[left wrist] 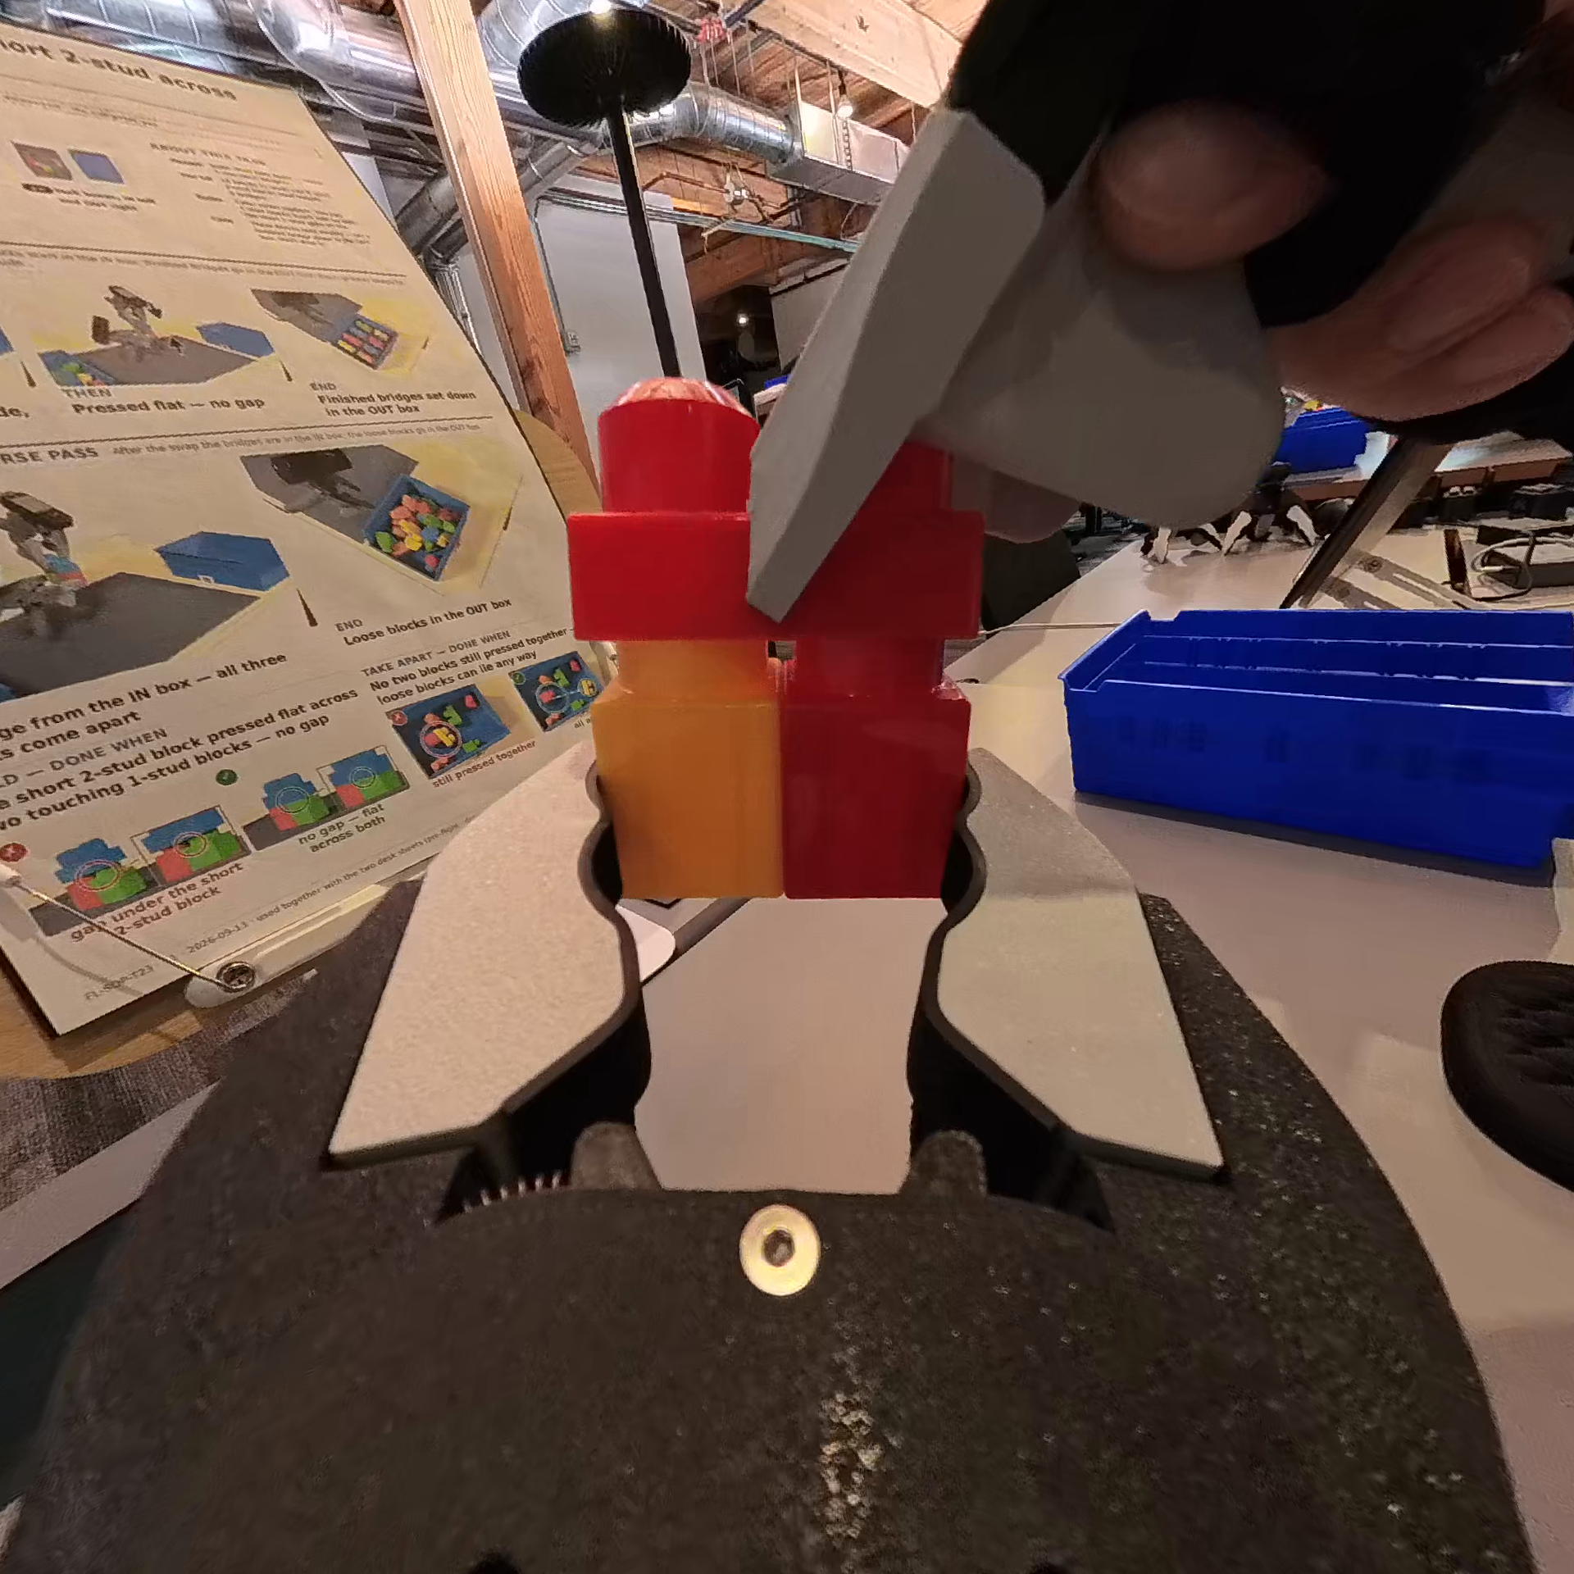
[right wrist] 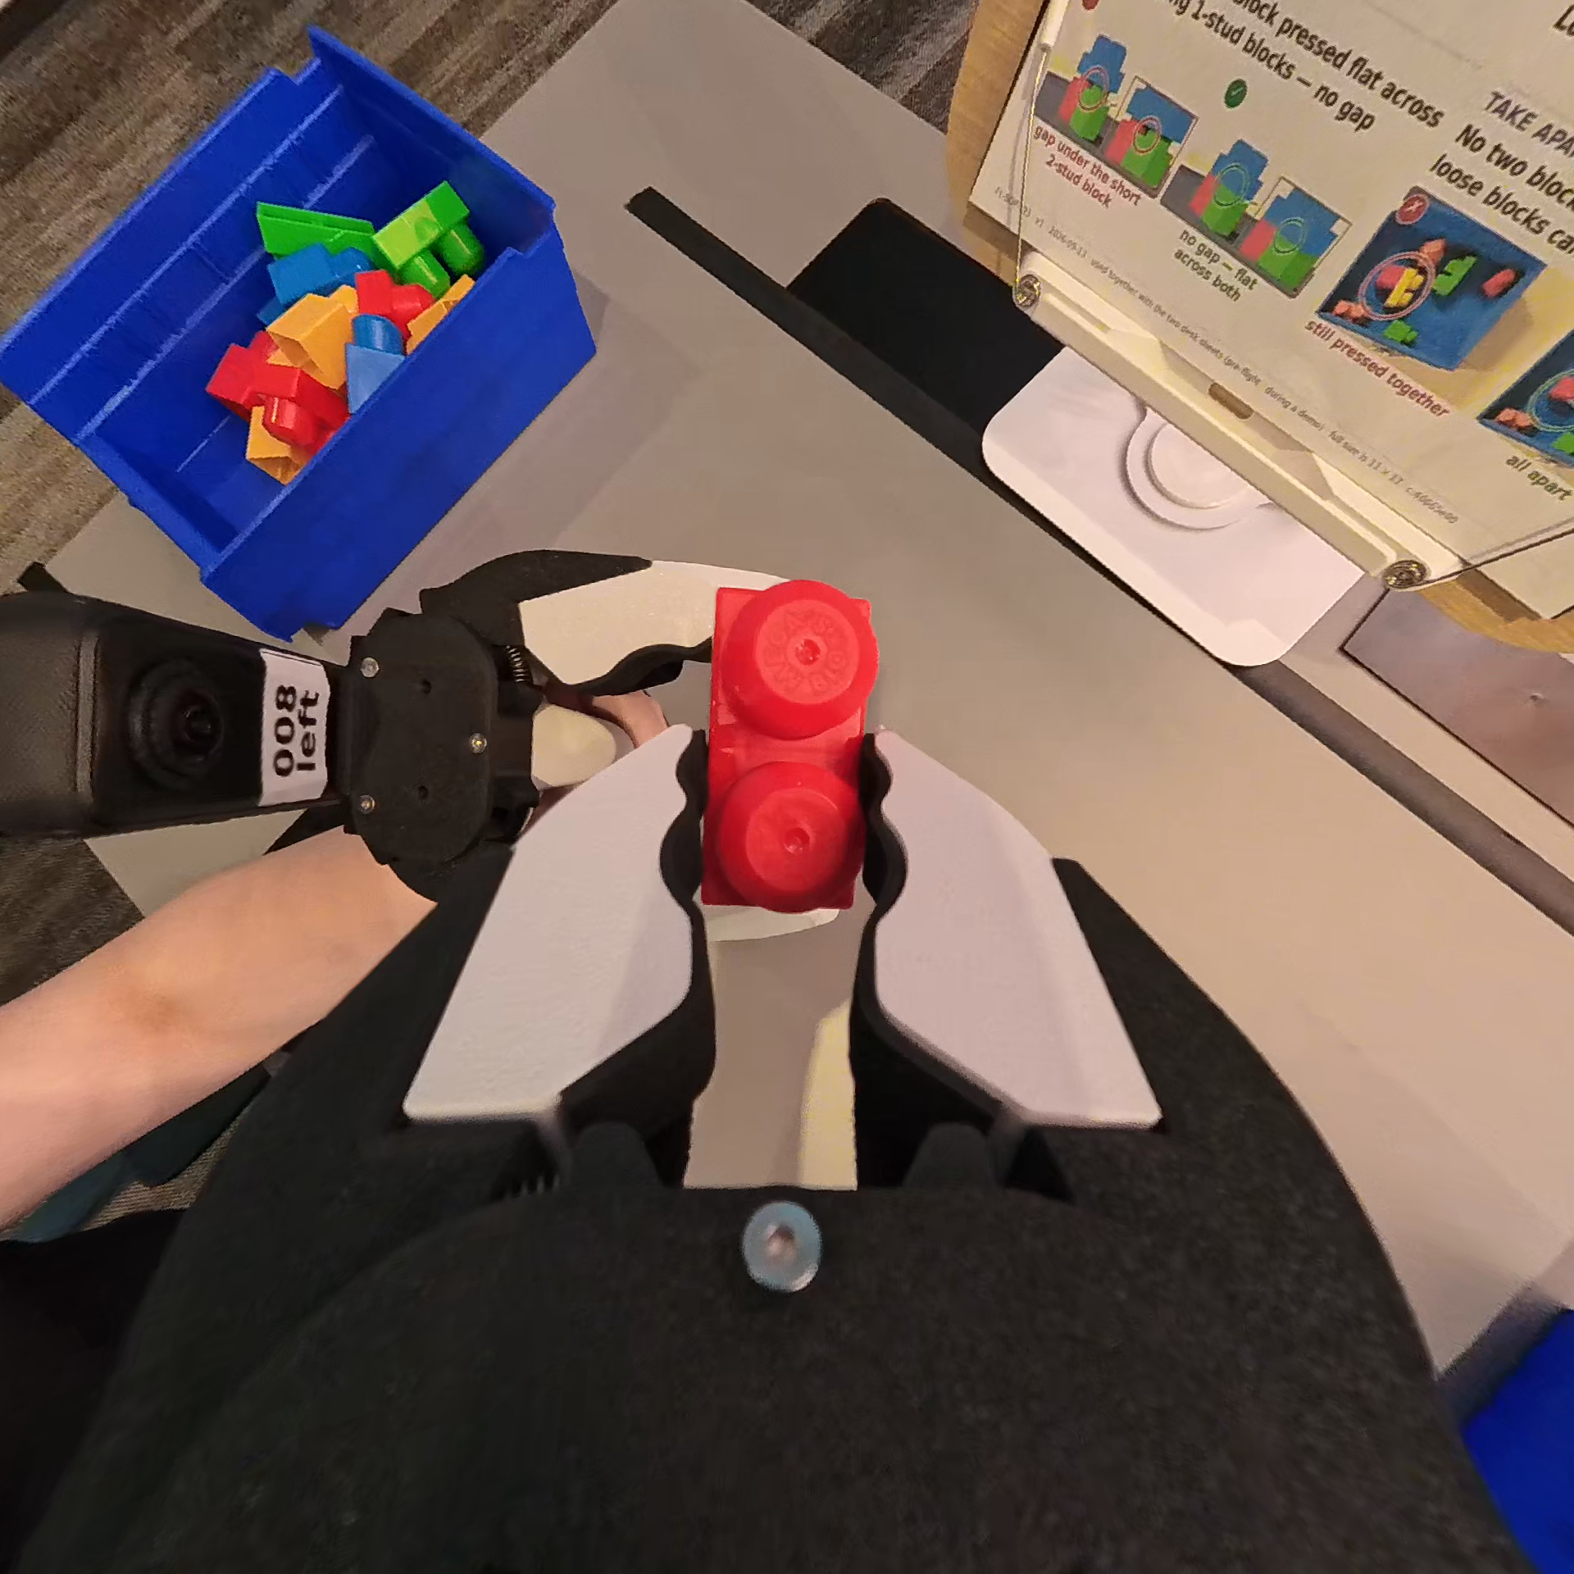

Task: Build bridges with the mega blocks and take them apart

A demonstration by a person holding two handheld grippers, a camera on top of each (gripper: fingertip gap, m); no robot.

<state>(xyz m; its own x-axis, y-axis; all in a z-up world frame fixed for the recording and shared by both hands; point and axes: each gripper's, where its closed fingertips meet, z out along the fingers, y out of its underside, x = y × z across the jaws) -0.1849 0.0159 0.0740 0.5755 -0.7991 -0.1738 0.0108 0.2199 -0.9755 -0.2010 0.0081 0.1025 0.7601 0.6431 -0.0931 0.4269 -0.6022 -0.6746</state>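
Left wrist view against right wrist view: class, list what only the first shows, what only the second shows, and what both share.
Only the left wrist view: the orange one-stud plastic block and dark red one-stud plastic block gripped side by side by the left tongs, and an empty blue plastic bin.
Only the right wrist view: a blue plastic bin of loose blocks.
Both: the red two-stud plastic block held by the right tongs.
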